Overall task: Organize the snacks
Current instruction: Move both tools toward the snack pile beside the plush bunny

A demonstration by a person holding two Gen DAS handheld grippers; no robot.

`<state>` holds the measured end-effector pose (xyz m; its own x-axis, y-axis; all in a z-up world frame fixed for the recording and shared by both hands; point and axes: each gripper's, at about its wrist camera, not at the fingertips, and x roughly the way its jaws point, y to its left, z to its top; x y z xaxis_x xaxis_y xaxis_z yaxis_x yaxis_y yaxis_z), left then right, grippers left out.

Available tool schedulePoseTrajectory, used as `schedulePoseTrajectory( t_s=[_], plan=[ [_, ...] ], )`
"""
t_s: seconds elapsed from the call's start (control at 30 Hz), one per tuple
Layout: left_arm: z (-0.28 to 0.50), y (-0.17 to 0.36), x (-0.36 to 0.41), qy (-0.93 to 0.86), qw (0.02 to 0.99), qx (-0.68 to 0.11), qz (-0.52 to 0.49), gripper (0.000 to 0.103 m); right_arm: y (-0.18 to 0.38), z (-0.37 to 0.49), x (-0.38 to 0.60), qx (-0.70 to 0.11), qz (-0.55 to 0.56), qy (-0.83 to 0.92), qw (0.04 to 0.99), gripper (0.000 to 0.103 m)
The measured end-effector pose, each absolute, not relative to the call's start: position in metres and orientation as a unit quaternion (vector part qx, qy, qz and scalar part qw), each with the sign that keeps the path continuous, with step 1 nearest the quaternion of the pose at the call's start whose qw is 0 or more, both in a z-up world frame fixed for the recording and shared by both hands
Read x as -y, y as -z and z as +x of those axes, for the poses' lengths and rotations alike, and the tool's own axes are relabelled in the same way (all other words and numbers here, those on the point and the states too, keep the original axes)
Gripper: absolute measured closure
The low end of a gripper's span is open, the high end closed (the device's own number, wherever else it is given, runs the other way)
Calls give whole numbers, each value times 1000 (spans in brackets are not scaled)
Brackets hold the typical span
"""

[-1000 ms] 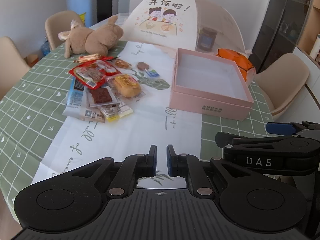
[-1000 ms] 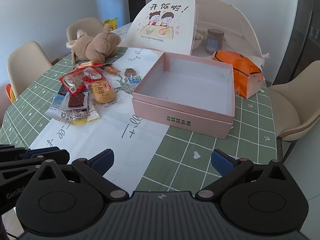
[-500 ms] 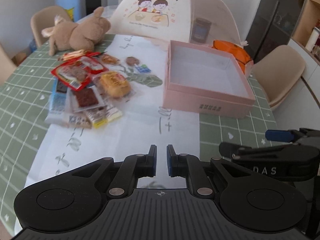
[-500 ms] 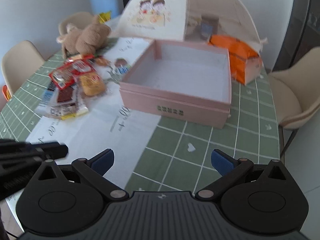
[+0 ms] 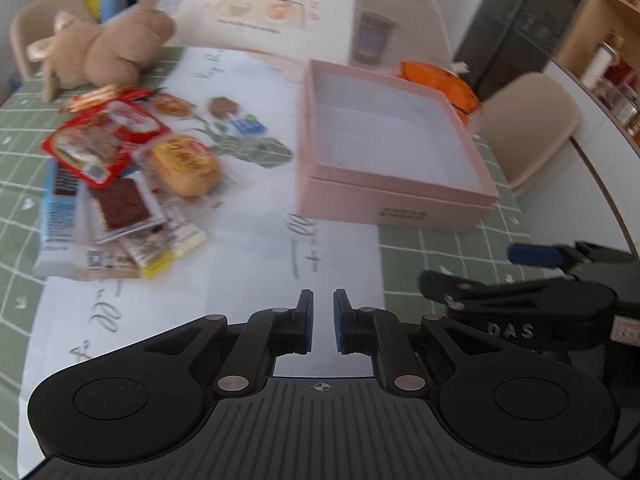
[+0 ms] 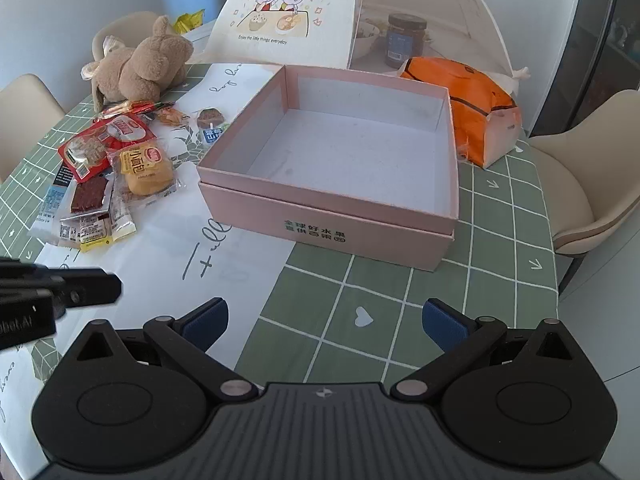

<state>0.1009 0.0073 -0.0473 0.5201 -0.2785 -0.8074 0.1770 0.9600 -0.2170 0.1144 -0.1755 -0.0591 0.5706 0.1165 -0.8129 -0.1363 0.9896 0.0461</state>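
Note:
A pile of snack packets (image 5: 120, 184) lies on the table left of an empty pink box (image 5: 392, 152); it holds a red packet, a yellow bun and a brown jerky pack. The right wrist view shows the pile (image 6: 104, 176) and the box (image 6: 340, 168) too. My left gripper (image 5: 320, 320) is nearly shut and empty, above the white runner near the table's front. My right gripper (image 6: 324, 320) is wide open and empty, in front of the box. Each gripper shows at the edge of the other's view.
A brown plush toy (image 6: 140, 64) lies behind the snacks. A mesh food cover (image 6: 360, 16) with a jar under it stands at the back. An orange bag (image 6: 468, 108) sits right of the box. Beige chairs (image 6: 592, 184) surround the table.
Both grippers have moved forward toward the snacks and the box, which look larger now. Their jaws have not changed.

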Motion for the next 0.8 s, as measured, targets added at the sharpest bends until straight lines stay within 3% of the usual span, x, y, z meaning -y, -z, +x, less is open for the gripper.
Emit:
schedulePoseTrajectory(
  t_s=[0.3, 0.4, 0.5, 0.67, 0.8],
  plan=[
    [113, 62, 6, 175, 850, -497, 22, 90, 72, 128, 178, -471, 8, -73, 879, 0],
    [129, 64, -6, 224, 818, -528, 56, 90, 77, 139, 170, -484, 11, -39, 874, 0],
    [146, 55, -31, 260, 816, -507, 98, 90, 69, 150, 158, -499, 25, -1, 866, 0],
    [189, 67, -69, 232, 805, -546, 15, 90, 63, 151, 139, -477, 79, 41, 875, 0],
    [191, 71, -71, 235, 804, -543, 52, 90, 61, 137, 143, -469, 97, 35, 877, 0]
  ],
)
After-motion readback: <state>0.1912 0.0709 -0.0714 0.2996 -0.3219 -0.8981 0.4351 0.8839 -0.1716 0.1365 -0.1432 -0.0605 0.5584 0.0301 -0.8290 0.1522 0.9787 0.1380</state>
